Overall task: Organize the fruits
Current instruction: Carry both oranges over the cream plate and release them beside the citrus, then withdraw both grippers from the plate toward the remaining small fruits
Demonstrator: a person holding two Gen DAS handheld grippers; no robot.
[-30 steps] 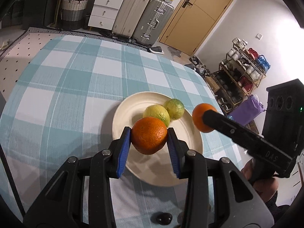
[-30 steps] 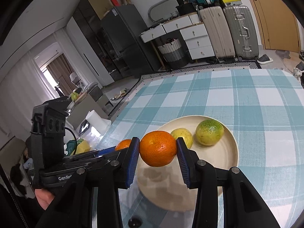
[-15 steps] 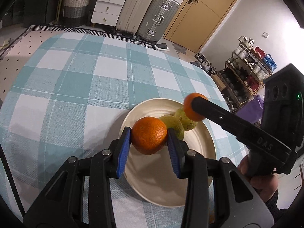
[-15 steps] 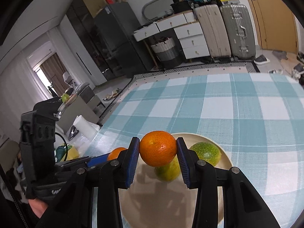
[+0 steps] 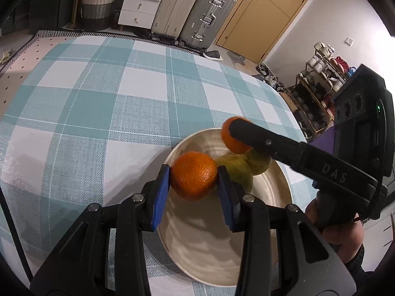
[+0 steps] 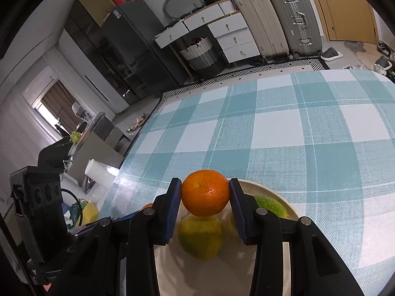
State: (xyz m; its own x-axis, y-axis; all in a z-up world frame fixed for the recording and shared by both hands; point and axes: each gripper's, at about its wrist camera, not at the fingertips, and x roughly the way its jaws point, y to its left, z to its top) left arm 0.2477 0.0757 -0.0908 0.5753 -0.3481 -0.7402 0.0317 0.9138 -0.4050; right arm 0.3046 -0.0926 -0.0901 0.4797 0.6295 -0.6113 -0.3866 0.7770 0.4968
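Note:
My left gripper (image 5: pixel 193 185) is shut on an orange (image 5: pixel 193 178) and holds it over the near left part of a cream plate (image 5: pixel 202 251). My right gripper (image 6: pixel 205 198) is shut on a second orange (image 6: pixel 205 192), which also shows in the left wrist view (image 5: pixel 230 139), above the plate's far side. On the plate (image 6: pixel 291 207) lie a yellow-green fruit (image 6: pixel 201 236) and a greener one (image 6: pixel 271 206), partly hidden by the fingers. In the left wrist view both fruits (image 5: pixel 238 170) sit just behind the held orange.
The plate sits on a teal and white checked tablecloth (image 5: pixel 103 113) that runs far and left. The table edge (image 6: pixel 138 145) drops to the floor on the left. Suitcases (image 5: pixel 187 19) and drawers stand beyond the table.
Both grippers have moved forward over the plate with their oranges still held. The plate and its two fruits now sit lower and nearer in both views.

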